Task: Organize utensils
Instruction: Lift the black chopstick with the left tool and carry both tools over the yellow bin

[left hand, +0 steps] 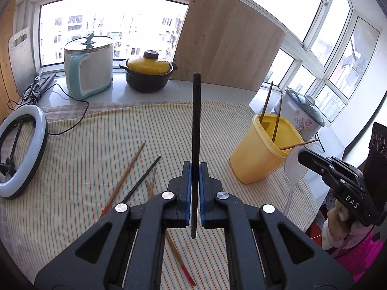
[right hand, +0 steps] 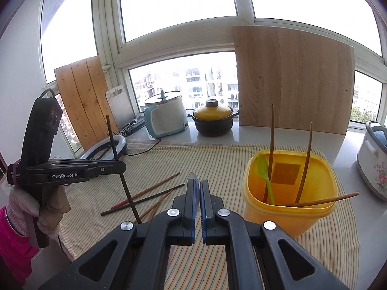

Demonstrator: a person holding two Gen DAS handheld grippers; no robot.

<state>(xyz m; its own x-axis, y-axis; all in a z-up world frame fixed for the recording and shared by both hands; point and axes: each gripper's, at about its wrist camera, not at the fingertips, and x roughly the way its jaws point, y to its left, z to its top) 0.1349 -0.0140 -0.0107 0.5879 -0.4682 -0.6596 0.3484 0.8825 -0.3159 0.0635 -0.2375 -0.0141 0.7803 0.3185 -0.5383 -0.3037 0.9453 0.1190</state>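
Observation:
My left gripper (left hand: 195, 169) is shut on a dark chopstick (left hand: 195, 120), which stands upright between the blue pads above the striped cloth (left hand: 96, 133). To the right, my right gripper (left hand: 300, 155) is shut on a white spoon (left hand: 293, 169) beside the yellow tub (left hand: 261, 154). In the right wrist view only the white spoon's thin edge (right hand: 193, 177) shows between the shut jaws of the right gripper (right hand: 197, 186). The yellow tub (right hand: 287, 207) holds a green spoon (right hand: 264, 176) and three brown chopsticks. The left gripper (right hand: 122, 166) holds the dark chopstick (right hand: 113, 142) at the left. Several loose chopsticks (right hand: 145, 195) lie on the cloth.
On the windowsill stand a white and teal cooker (left hand: 88, 67), a black pot with a yellow lid (left hand: 148, 72) and a leaning wooden board (left hand: 227, 48). A ring light (left hand: 21, 149) lies at the cloth's left edge. A floral cooker (left hand: 304, 113) sits behind the tub. A gloved hand (right hand: 24, 203) grips the left tool.

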